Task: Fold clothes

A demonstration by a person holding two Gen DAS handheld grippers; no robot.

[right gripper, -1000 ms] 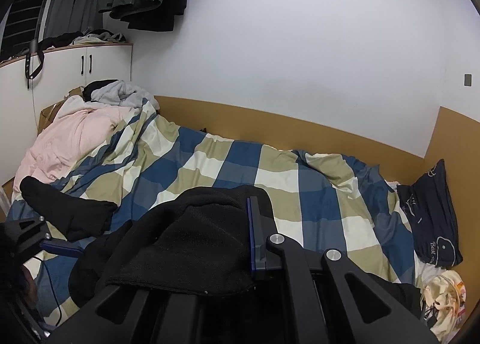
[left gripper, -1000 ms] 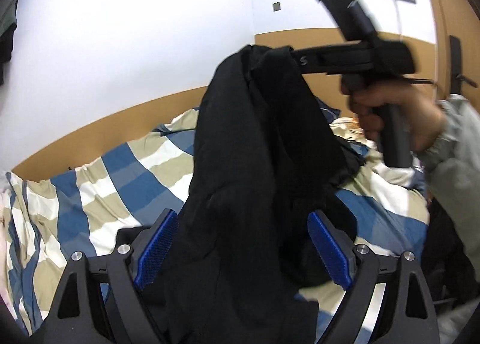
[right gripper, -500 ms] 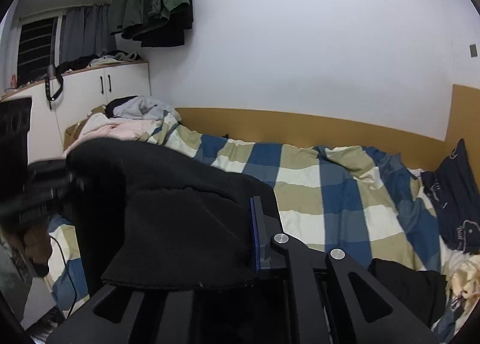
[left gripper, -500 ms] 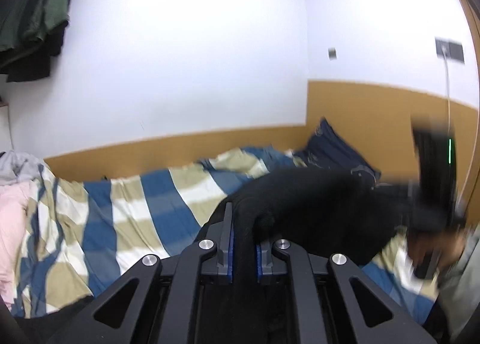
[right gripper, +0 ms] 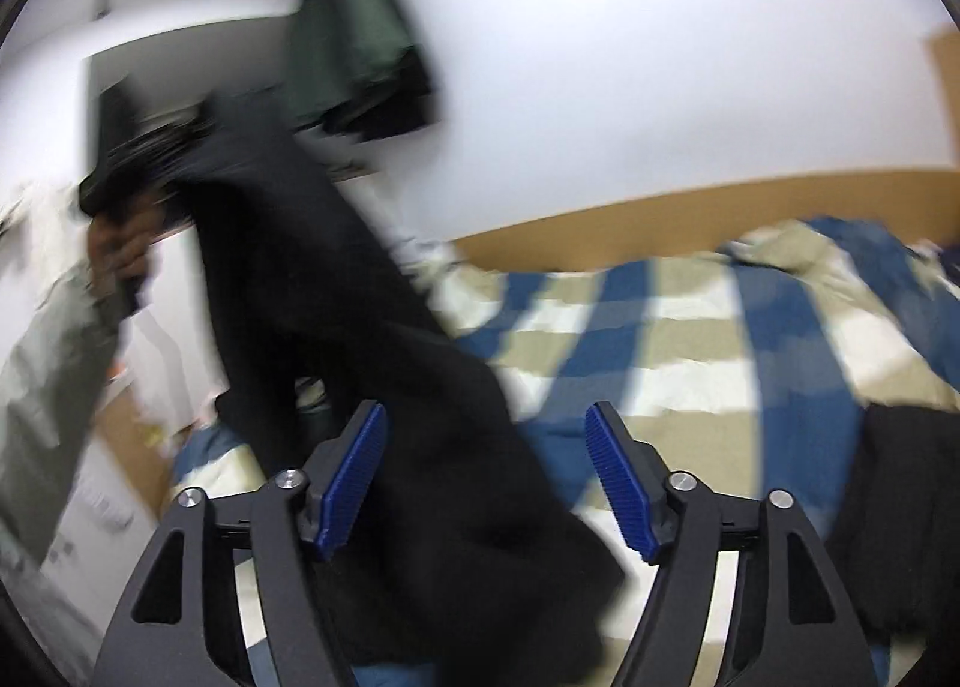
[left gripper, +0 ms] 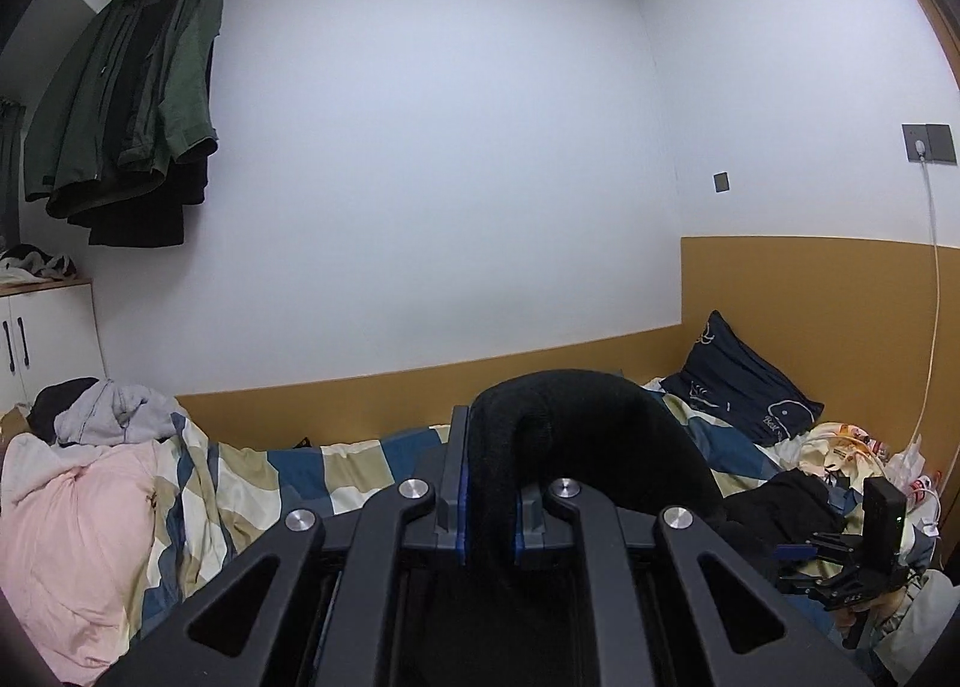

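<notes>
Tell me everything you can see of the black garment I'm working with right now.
The black garment is a soft, matte, knit-looking fabric with no print visible. The left gripper is shut on a bunched fold that arches over its fingers. From there it hangs slack in a long dark drape toward the checked bedcover. Its lower part passes between the blue pads of the right gripper, whose jaws have just been opening and do not press on it. That view is blurred, so I cannot tell sleeves or hems.

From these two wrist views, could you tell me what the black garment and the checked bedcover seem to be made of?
The black garment looks like a thick, matte knit or fleece: its surface is nubbly where the left gripper pinches it. The checked bedcover looks like smooth woven cotton or a blend, with a faint sheen and crisp creases.
</notes>
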